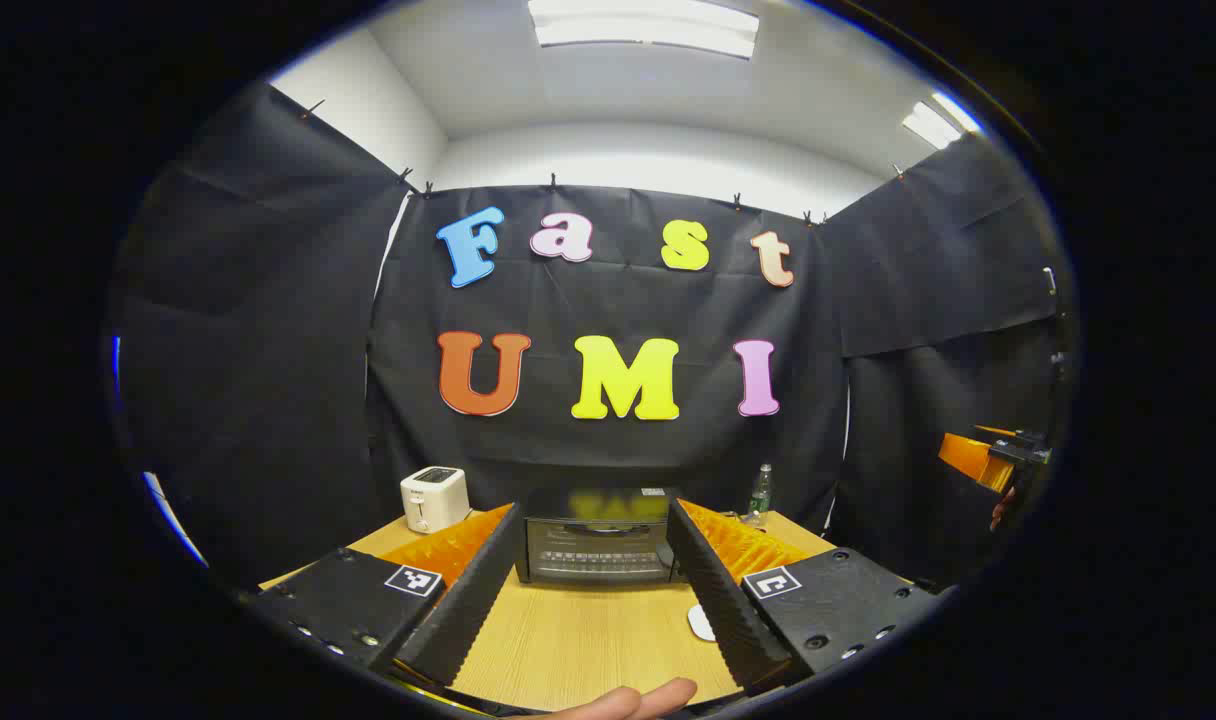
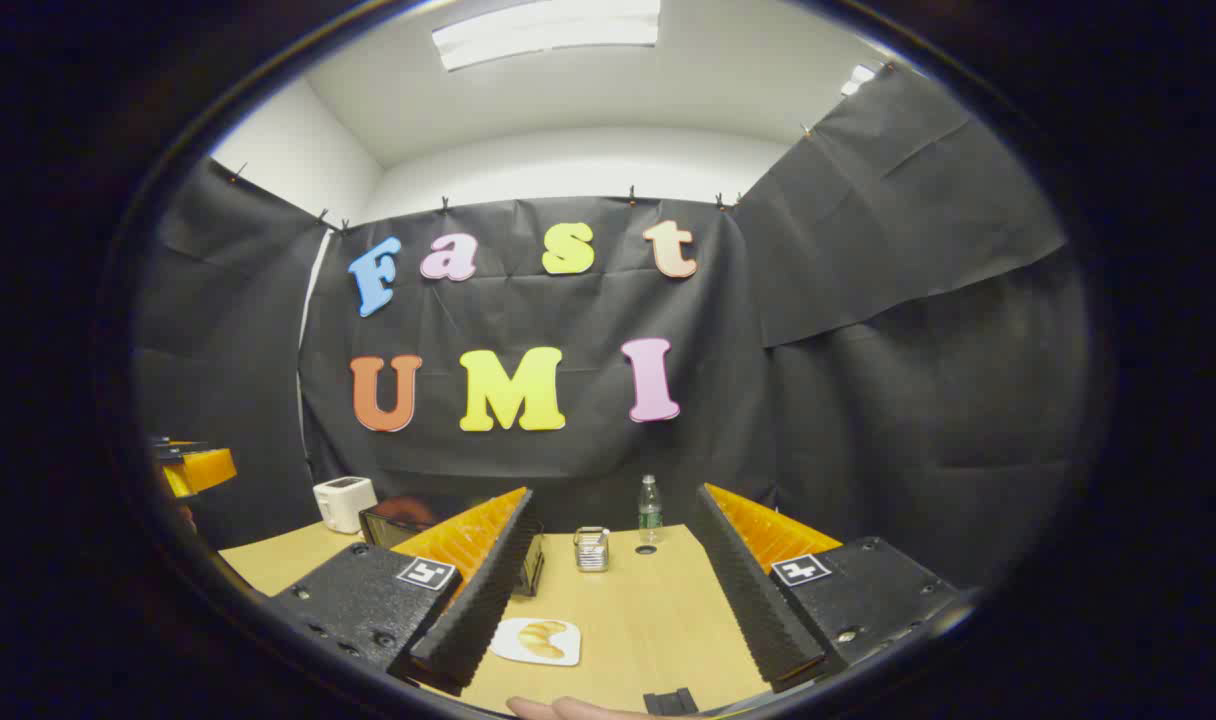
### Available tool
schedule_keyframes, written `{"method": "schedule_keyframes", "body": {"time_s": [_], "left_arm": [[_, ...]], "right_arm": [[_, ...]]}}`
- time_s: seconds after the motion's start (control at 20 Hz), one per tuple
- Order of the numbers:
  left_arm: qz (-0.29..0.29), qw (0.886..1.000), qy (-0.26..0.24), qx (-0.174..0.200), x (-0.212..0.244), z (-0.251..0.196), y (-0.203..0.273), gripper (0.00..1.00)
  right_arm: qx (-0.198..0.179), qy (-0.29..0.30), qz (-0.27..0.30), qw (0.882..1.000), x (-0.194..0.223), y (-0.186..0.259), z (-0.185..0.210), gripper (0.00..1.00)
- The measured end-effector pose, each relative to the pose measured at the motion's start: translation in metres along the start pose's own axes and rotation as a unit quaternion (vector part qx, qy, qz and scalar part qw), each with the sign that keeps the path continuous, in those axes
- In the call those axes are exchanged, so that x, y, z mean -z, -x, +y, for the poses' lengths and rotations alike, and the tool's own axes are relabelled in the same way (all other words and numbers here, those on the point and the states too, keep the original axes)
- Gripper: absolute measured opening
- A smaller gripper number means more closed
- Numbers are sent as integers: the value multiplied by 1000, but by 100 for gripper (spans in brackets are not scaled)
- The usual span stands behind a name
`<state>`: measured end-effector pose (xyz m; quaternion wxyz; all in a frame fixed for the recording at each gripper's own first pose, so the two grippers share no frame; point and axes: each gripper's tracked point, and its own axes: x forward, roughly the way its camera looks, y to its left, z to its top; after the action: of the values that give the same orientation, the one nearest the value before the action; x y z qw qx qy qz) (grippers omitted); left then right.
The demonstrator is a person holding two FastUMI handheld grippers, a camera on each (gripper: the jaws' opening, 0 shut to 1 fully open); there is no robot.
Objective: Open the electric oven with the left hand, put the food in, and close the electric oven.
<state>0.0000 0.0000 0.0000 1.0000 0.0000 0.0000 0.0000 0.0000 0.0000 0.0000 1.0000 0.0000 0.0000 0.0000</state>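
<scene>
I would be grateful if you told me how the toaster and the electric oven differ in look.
The toaster is white and upright; the electric oven is black, wider and lower. The toaster has slots on top; the electric oven has a front glass door, closed. Both stand at the back of the wooden table.

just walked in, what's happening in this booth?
A person holds a tool in each hand over a wooden table. The left tool is open and points at the oven, whose door is shut. The right tool is open too, with the food on a white plate near its left finger. Nothing is gripped yet. A toaster and a bottle stand at the back.
</scene>
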Motion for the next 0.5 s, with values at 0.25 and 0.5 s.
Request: {"method": "schedule_keyframes", "body": {"time_s": [0.25, 0.5], "left_arm": [[0, 1000, -21, 13, -6, -16, 2, 94], [16, 1000, -14, 10, -4, -21, -5, 94]], "right_arm": [[-3, -11, 8, 1000, 6, 0, -4, 96], [-3, -22, 0, 1000, 1, 3, -7, 96]]}}
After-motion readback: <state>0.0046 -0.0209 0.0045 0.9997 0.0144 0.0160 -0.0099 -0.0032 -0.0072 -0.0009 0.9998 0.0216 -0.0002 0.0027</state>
